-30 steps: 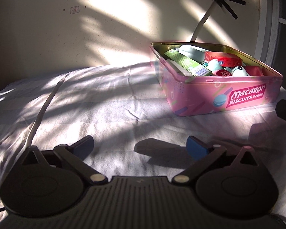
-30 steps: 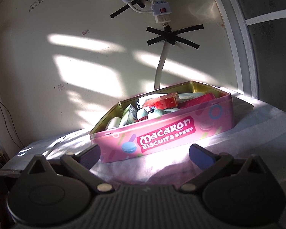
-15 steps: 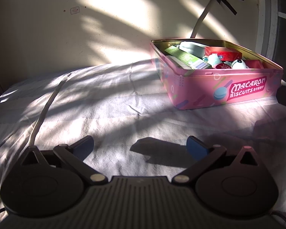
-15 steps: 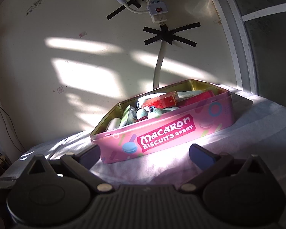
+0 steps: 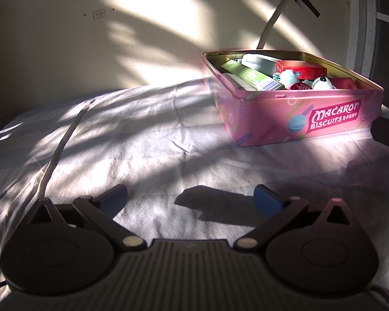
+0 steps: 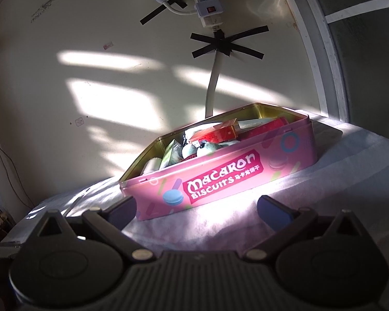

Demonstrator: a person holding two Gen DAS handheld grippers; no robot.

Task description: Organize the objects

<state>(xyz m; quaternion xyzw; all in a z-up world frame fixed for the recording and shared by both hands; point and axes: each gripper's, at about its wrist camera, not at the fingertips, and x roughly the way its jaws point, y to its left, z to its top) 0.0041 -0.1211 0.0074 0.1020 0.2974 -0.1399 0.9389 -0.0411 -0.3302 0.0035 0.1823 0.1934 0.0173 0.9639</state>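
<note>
The pink rectangular "Macaron Biscuits" tin, lidless and gold inside, sits on a white wrinkled cloth at the far right of the left wrist view, close to the sunlit cream wall. It is packed full: a long green carton leans along its left side, a red box lies toward the back, and a small white plush toy with dark eyes sits near the front wall. The left gripper hovers low over bare cloth, well apart from the tin, its blue-padded jaws spread wide and empty. The right gripper faces the tin's printed front from just beside it, jaws likewise apart, holding nothing. A white cable, fastened with crossed black tape, runs down the wall behind the tin.
</note>
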